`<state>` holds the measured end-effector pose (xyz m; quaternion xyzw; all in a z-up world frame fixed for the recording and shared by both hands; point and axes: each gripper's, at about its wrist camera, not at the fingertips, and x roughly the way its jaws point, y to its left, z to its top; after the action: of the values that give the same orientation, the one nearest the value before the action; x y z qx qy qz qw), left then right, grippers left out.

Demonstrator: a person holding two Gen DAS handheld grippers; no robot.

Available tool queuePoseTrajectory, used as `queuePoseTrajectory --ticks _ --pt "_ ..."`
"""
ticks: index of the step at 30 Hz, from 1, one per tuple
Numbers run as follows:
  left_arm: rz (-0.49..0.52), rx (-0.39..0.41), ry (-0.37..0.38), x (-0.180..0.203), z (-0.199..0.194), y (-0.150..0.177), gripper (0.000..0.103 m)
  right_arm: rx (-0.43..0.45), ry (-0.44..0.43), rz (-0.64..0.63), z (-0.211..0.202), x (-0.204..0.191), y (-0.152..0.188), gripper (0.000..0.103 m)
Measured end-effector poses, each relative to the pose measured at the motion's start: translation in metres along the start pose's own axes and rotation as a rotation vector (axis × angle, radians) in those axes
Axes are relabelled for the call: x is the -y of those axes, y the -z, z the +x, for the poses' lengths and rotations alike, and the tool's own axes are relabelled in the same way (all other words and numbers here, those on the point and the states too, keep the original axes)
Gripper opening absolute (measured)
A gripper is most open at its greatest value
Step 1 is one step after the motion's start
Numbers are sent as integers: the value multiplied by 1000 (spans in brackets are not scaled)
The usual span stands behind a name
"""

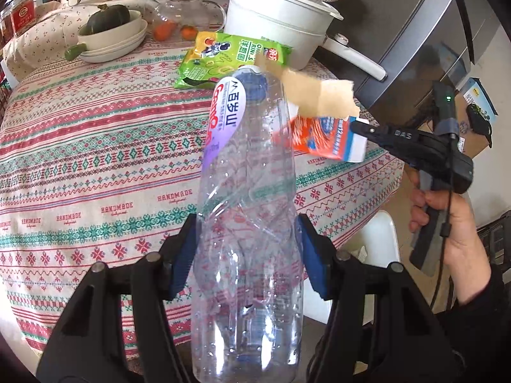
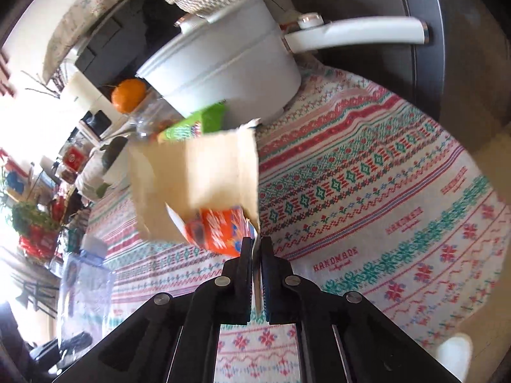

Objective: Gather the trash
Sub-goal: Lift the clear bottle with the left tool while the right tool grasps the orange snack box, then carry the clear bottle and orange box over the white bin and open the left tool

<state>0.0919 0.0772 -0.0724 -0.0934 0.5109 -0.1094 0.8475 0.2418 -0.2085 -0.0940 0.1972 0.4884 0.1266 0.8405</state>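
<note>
Left gripper (image 1: 246, 249) fills the bottom of the left wrist view, blue pads (image 1: 185, 255) clamped on a clear empty plastic bottle (image 1: 249, 223), lifted off the table. Bottle base is cut off by the frame edge; its cap end points away and is partly hidden behind a torn cardboard box (image 1: 322, 121).

Right gripper (image 2: 255, 249) is pinched tight on the edge of that box: orange print, brown inner flap. Box is off the patterned tablecloth (image 1: 80, 159); print is blurred in the right wrist view, so the brand is unreadable. A hand (image 1: 453, 223) holds the right gripper's handle at the frame's right edge; the sleeve runs out of frame.

Green snack packet (image 1: 230, 60) lies on the cloth beside the white pot (image 1: 274, 22), near corner hidden by the bottle. Right wrist view shows only a blurred green sliver of it behind the flap.
</note>
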Motion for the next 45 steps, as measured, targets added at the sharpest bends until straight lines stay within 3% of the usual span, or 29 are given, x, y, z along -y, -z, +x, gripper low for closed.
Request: queuePoseTrajectory --ticks 13,29,37,45 --pt "34 -19 21 16 0 13 62 -31 70 -126 -92 20 33 5" --pt "185 -40 130 77 1 36 62 0 156 -352 -199 32 88 5" --pt "308 -183 223 129 27 61 62 -35 242 -361 -220 78 115 5" --pt "429 -343 192 172 70 92 62 -56 322 -348 -224 108 122 5"
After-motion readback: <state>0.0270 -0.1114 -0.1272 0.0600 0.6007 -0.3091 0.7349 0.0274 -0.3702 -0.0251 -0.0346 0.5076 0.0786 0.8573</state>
